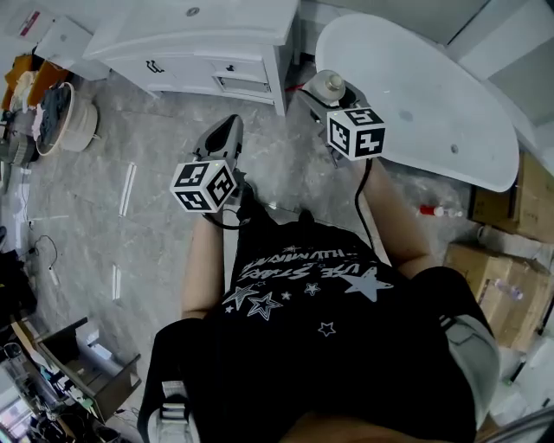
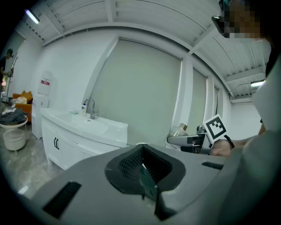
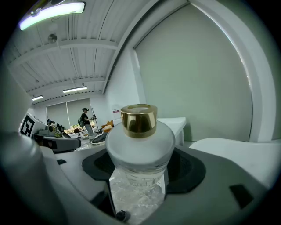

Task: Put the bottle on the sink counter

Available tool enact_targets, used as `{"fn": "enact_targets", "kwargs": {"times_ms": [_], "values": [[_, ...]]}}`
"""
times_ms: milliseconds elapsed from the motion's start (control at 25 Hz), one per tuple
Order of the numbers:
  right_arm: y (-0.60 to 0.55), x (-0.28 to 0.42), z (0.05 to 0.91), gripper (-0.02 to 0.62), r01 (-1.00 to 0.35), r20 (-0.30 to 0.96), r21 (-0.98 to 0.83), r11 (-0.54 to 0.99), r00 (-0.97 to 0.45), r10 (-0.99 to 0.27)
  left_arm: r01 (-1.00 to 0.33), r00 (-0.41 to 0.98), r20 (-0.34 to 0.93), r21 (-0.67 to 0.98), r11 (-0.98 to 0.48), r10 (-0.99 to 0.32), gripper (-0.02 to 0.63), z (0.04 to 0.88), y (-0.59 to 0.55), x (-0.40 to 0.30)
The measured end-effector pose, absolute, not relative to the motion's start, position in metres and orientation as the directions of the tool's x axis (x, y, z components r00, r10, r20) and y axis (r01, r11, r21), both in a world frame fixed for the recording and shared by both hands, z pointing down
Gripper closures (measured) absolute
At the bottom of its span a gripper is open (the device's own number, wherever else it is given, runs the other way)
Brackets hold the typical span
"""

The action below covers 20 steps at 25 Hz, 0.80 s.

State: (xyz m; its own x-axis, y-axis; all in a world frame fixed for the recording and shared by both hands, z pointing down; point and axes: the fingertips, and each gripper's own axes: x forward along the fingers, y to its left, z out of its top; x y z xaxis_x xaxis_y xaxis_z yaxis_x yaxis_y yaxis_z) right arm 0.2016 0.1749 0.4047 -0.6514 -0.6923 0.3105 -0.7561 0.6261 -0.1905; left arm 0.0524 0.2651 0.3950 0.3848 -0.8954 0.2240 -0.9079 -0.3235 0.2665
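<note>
The right tongs (image 1: 321,93) are clamping a clear bottle (image 3: 139,143) with a gold cap (image 3: 139,119) — jaws spread wide, pads pressing its sides — and holding it in the air by the edge of a white oval table (image 1: 424,104). The left tongs (image 2: 141,166) are sitting with jaws together, gripping nothing. The white sink counter (image 1: 173,43) is standing well apart from the bottle — across the grey floor (image 1: 156,173).

Cool, even light from ceiling strip lamps (image 3: 52,11) fills the room; shadows on the floor (image 1: 156,173) are soft. Both gripper views bow hard at their dark, vignetted edges. The bottle (image 3: 139,140), close to the lens, shows a glint on its gold cap (image 3: 139,119); the foreground is soft.
</note>
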Motion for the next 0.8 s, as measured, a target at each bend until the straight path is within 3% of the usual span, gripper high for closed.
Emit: {"fn": "enact_targets", "kwargs": {"times_ms": [400,800], "values": [[0.159,0.163,0.407,0.278,-0.758,0.318,-0.182,0.627,-0.649,-0.692,-0.907,0.379,0.218,0.279,-0.315,-0.899,0.598,0.401,0.253,0.012],[0.083,0.079,0.413,0.278,-0.795,0.326,-0.184,0.578,-0.604,-0.727,-0.880,0.441,0.232,0.302,-0.366,-0.867,0.599,0.416,0.168,-0.079]]}}
